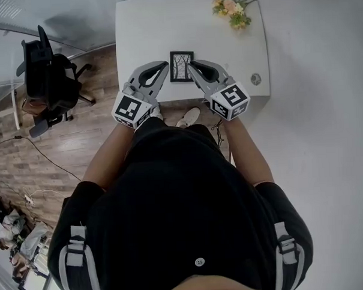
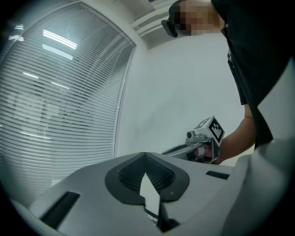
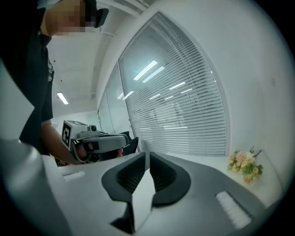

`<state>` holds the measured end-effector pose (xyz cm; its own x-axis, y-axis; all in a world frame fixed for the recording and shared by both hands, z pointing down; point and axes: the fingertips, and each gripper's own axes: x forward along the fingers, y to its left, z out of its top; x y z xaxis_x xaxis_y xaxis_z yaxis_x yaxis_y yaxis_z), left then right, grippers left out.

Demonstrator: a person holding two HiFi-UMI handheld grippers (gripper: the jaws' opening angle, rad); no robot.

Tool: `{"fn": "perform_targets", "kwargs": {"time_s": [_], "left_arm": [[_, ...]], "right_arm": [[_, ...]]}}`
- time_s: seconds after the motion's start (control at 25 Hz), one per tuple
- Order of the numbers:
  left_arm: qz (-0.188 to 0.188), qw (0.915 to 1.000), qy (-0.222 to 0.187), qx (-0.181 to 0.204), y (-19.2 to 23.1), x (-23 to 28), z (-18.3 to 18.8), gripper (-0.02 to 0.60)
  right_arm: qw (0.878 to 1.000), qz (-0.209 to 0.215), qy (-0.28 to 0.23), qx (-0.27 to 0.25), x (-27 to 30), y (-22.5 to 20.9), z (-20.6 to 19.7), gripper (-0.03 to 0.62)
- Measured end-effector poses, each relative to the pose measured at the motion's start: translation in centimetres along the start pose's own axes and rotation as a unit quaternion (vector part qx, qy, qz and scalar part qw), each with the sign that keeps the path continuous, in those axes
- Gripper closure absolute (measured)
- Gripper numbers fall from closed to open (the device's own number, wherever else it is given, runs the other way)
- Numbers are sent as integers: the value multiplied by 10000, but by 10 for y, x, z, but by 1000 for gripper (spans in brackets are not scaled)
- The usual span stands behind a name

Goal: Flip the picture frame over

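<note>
Found frame [image 1: 181, 66] lying flat on table [image 1: 143, 29], picture side up, just ahead of both tool tips and between them in the head view. Absent from both gripper views, so judged to lie below the tips; contact not established.

Read left gripper [image 1: 164, 66] as closed, pads meeting at the tip, nothing clamped. Read right gripper [image 1: 191, 66] as all but closed, only a thin slit between the pads, nothing in it.

Judged frame small, light and stiff. Face probably glazed, so slippery, and breakable if dropped or pinched on the pane. Judged the flat-lying rim hard to get under. Best taken by the dark border at opposite side edges, one tool per side, or tipped up from the near edge first.

Flowers [image 1: 231, 12] well beyond right gripper, out of the way.
</note>
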<state>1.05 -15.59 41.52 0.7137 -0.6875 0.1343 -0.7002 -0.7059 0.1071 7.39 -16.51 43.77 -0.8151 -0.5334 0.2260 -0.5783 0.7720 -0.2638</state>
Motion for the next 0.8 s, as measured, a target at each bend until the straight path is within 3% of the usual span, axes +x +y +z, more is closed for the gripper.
{"fn": "perform_targets", "kwargs": {"time_s": [0.36, 0.68, 0.8], "left_arm": [[-208, 9993, -203, 220, -12, 4, 34, 577], [-303, 9990, -124, 307, -18, 5, 54, 577], [-336, 9985, -323, 280, -17, 7, 63, 577]], "right_arm": [[9980, -111, -457, -420, -19, 15, 53, 583], [9938, -414, -535, -885, -32, 14, 73, 583], [9928, -536, -578, -905, -32, 7, 80, 583]]}}
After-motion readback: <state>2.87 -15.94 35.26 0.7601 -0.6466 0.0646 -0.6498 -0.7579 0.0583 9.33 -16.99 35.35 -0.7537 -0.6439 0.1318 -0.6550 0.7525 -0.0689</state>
